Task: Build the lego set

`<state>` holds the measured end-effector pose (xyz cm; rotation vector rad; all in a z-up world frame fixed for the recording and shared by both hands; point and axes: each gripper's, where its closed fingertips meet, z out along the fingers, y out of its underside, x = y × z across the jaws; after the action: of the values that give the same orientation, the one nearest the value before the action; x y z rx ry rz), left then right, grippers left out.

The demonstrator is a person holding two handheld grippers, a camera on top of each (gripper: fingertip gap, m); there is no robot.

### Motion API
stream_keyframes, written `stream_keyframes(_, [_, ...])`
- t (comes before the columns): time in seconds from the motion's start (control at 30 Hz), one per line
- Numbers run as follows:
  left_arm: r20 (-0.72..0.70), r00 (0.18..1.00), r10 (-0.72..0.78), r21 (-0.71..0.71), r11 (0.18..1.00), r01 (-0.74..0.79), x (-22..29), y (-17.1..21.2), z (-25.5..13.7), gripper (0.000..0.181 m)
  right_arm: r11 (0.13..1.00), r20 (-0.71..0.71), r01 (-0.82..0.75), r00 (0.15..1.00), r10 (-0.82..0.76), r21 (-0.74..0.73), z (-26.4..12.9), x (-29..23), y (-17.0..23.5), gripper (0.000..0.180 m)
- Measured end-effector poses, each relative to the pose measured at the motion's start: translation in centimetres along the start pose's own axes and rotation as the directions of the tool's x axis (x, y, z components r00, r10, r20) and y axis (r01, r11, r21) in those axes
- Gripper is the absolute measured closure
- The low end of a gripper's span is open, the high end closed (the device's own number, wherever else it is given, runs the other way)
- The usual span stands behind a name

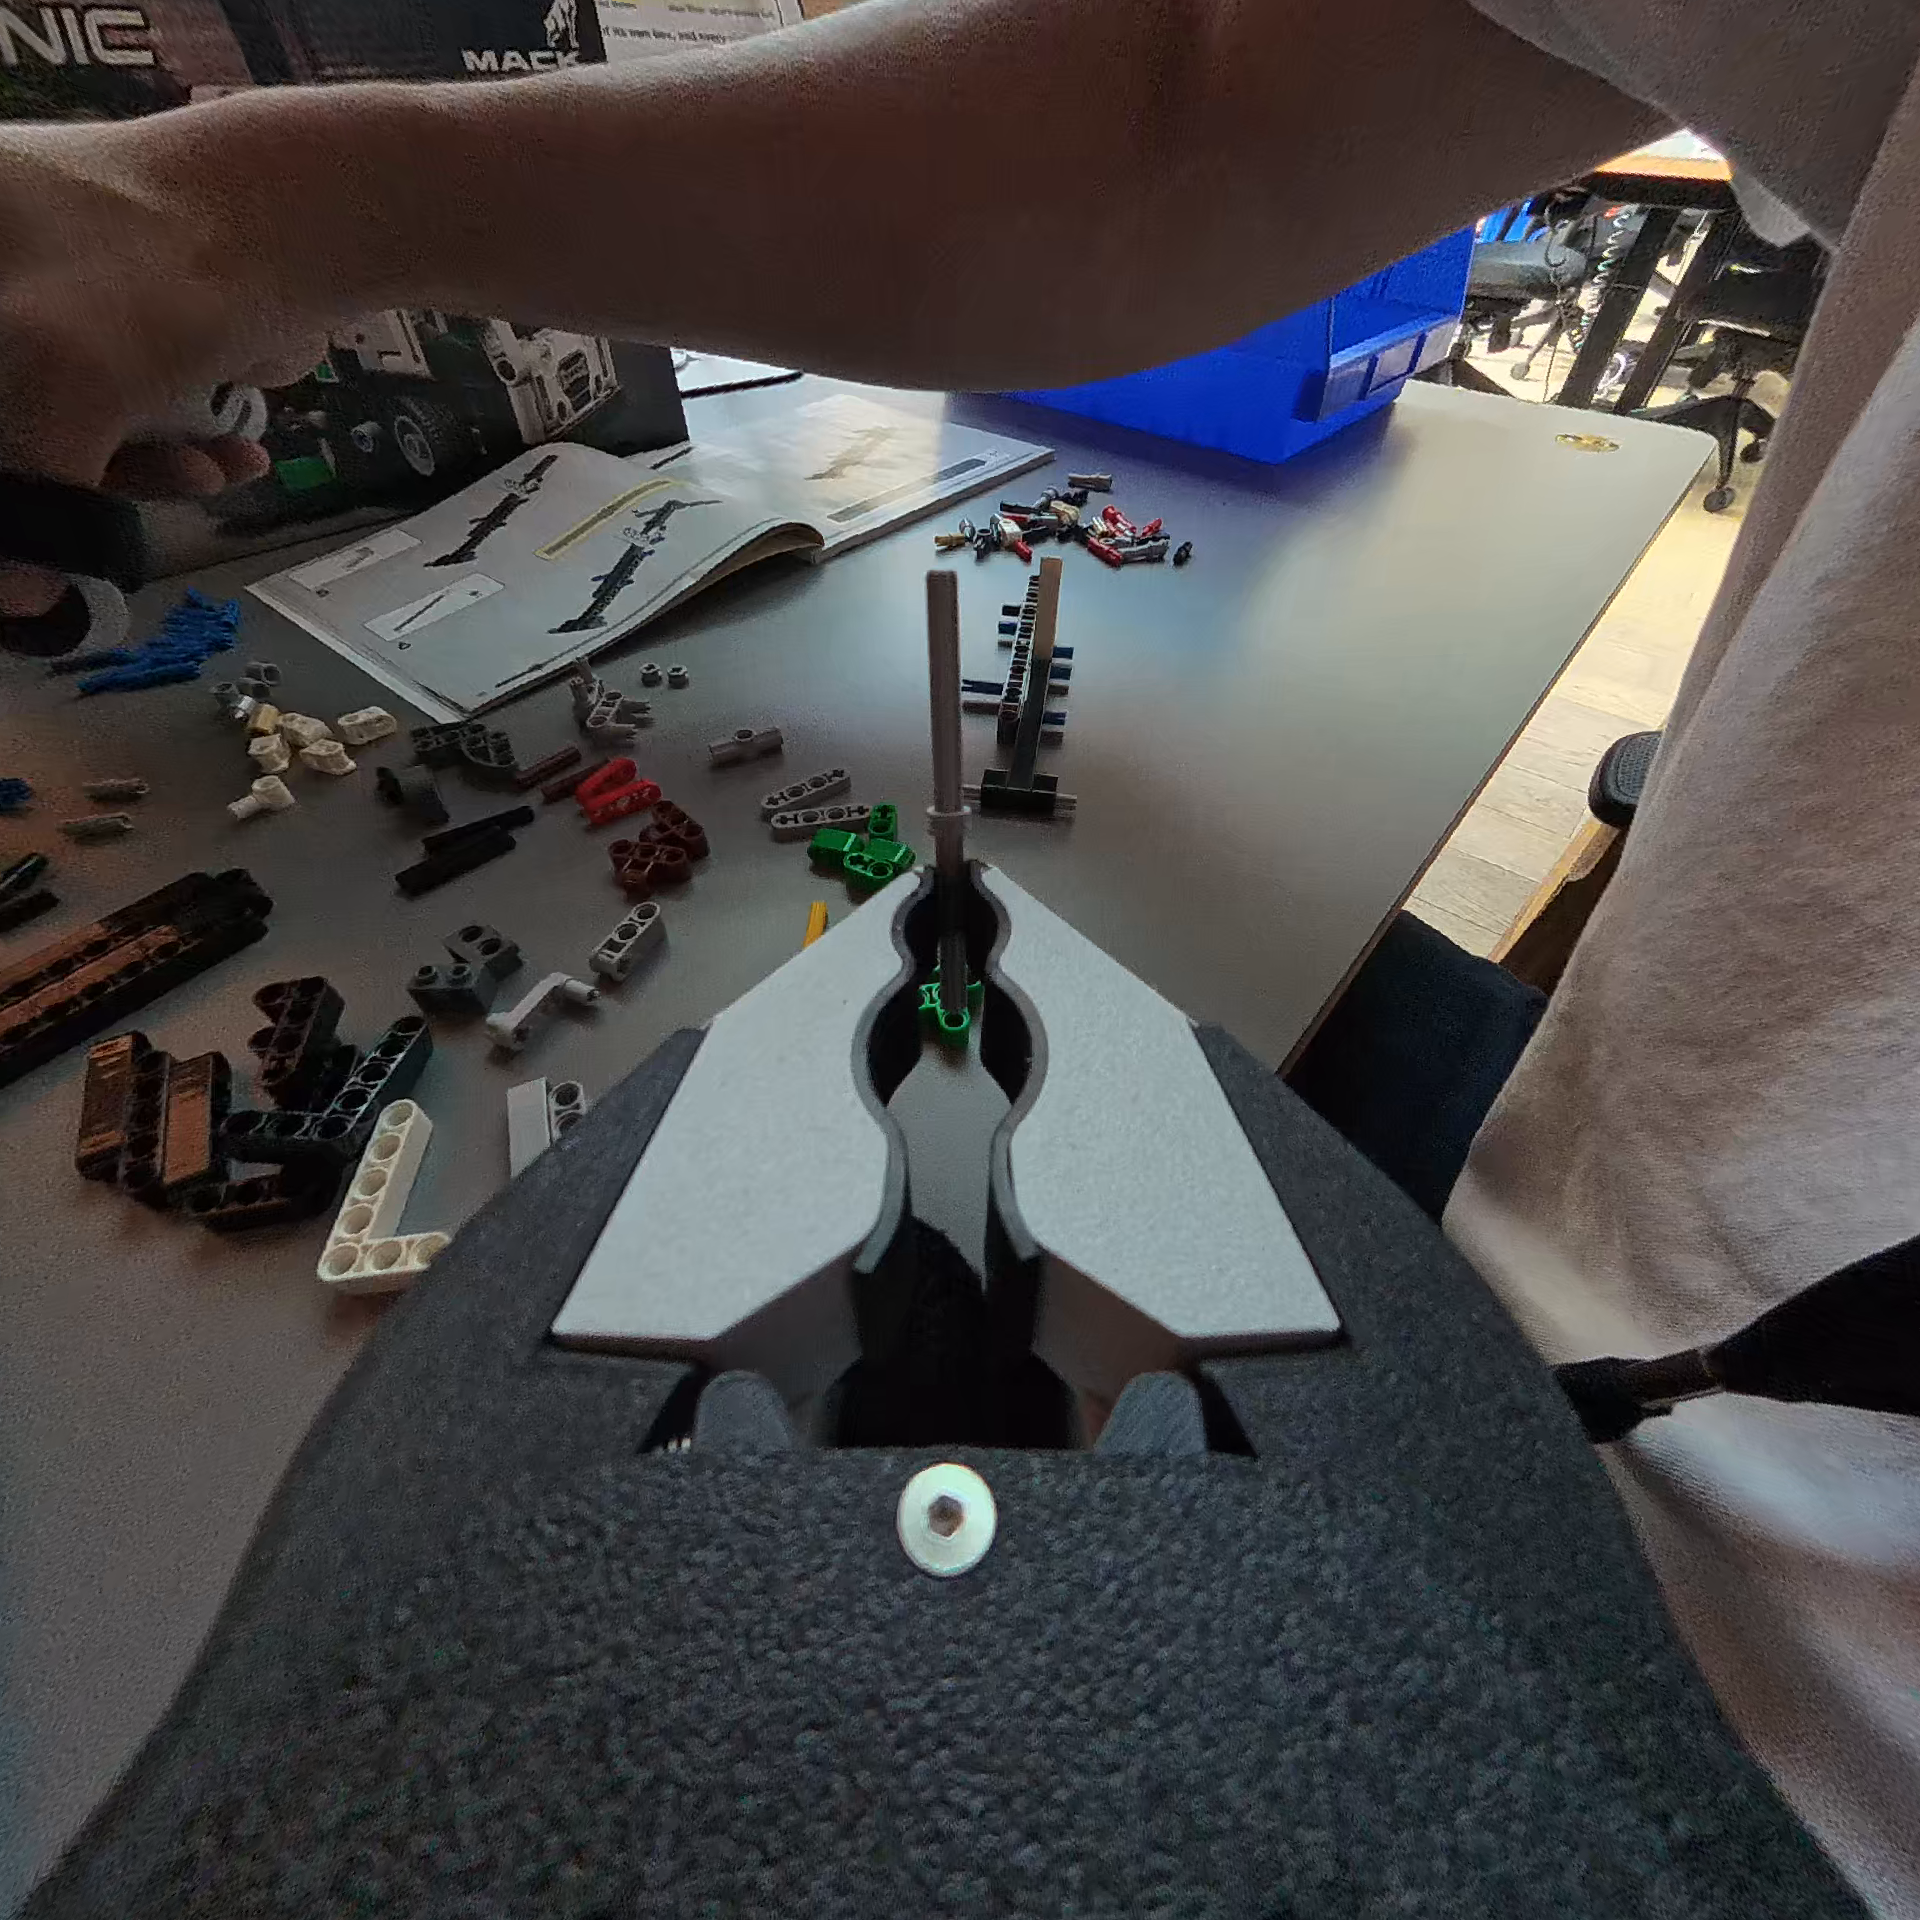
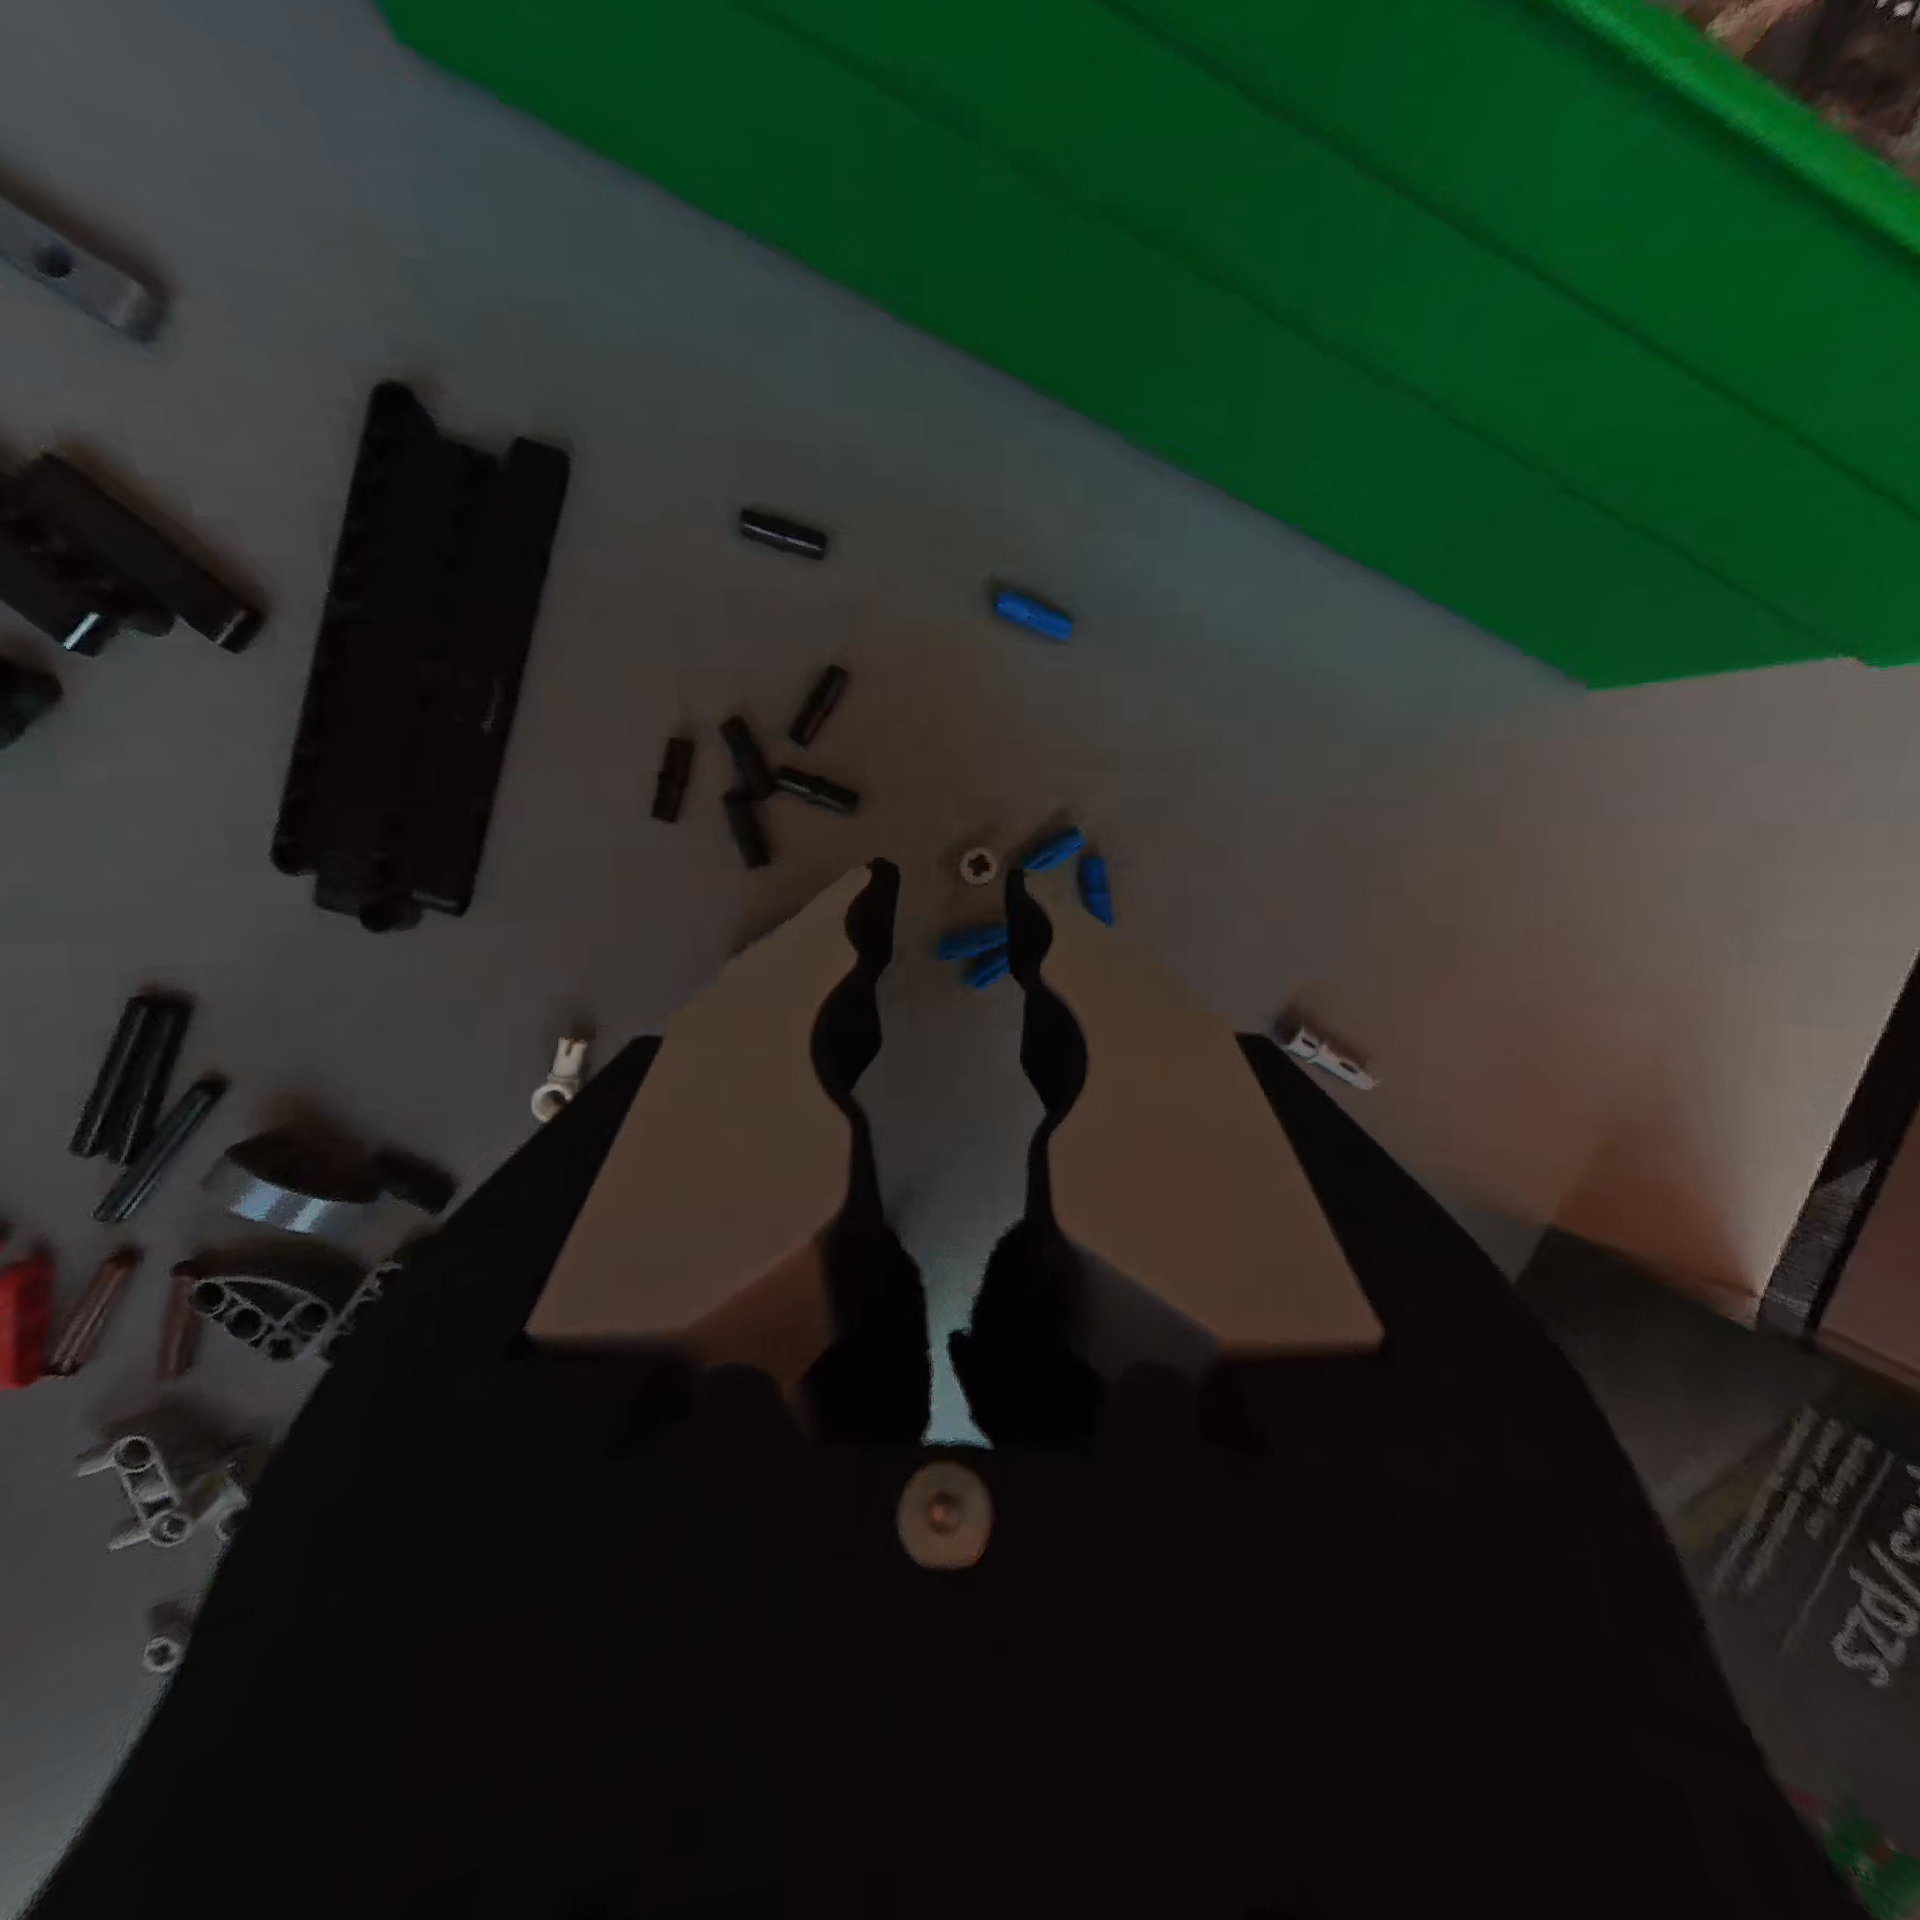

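My left gripper is shut on a long grey axle that sticks forward past the fingertips, with a small collar on it and a green connector on its near end between the fingers. It is held above the grey table. A partly built black beam assembly lies just beyond. My right gripper is open and empty, pointing down at the table over a small tan bush and several blue pins. Black pins lie just to the left.
An open instruction booklet, the set's box and a blue bin stand at the back. Loose beams and connectors cover the left side. A person's arm crosses above. A green bin and black beams show in the right wrist view. The grippers' ends are close to 30 cm from one another.
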<state>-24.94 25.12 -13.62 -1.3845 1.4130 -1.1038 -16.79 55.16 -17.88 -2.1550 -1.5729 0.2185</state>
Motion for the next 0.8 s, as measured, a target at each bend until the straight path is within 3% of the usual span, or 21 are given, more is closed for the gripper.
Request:
stream_keyframes(0.03, [0.002,1.000,-0.003,-0.002,1.000,0.003,-0.1,0.2,-0.1,0.178,1.000,0.025,0.000,1.000,0.000,-0.001,0.4,0.0,0.0,0.159])
stream_keyframes(0.8, [-0.030,0.997,-0.071,-0.006,0.997,0.071,-0.4,0.9,-0.1,0.178,0.999,0.164,0.010,0.986,-0.017,0.048,1.6,0.2,0.0,0.174])
